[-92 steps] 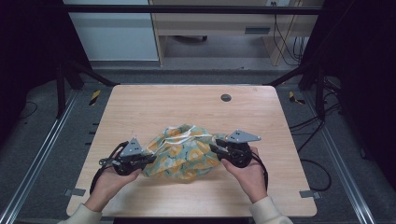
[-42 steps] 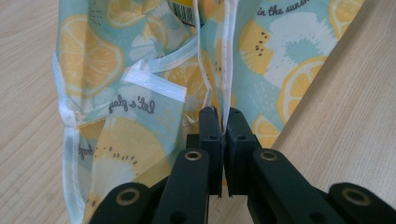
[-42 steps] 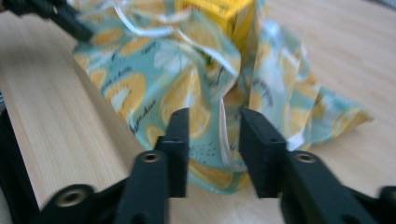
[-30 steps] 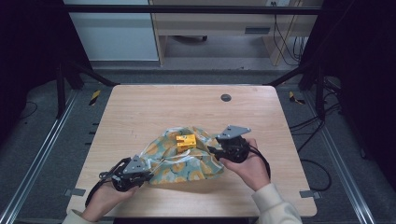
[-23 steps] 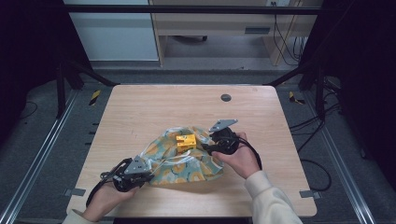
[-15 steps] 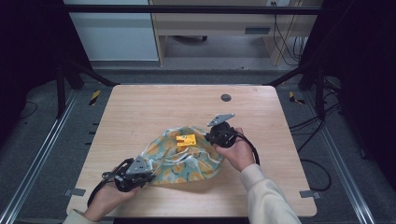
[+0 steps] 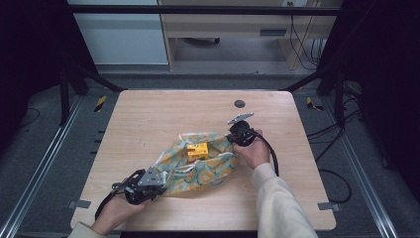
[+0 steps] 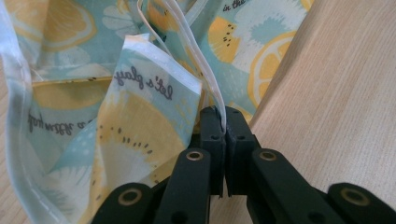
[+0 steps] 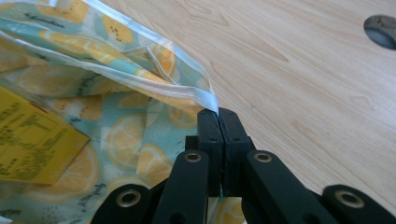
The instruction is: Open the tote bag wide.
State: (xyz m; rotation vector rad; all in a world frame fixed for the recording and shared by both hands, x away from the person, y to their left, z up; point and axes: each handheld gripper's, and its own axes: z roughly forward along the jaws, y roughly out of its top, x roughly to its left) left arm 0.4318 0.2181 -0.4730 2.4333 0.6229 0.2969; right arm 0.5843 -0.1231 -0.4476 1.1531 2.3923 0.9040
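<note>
A cloth bag [image 7: 210, 166] printed with lemons on pale blue lies near the middle of the wooden table [image 7: 163, 114]. Its mouth gapes and a yellow box [image 7: 197, 151] sits inside. My left gripper [image 7: 161, 177] is at the bag's near left corner, shut on a white cord [image 8: 198, 60] and the hem beside it. In the left gripper view the jaws of the left gripper [image 8: 225, 122] meet around that cord. My right gripper [image 7: 230, 138] is at the bag's far right rim. The right gripper [image 9: 218, 116] pinches the white-edged hem of the bag [image 9: 130, 126], with the yellow box [image 9: 32, 144] to its left.
A small dark round hole [image 7: 239, 103] sits in the tabletop behind the bag, also seen as the hole [image 9: 380, 29] in the right gripper view. Bare wood surrounds the bag. Black frame bars and cables stand beyond the table edges.
My right hand has moved from the bag's right side up and leftward to its far rim and closed on the hem. The bag's mouth has opened a little wider. The left hand stayed put.
</note>
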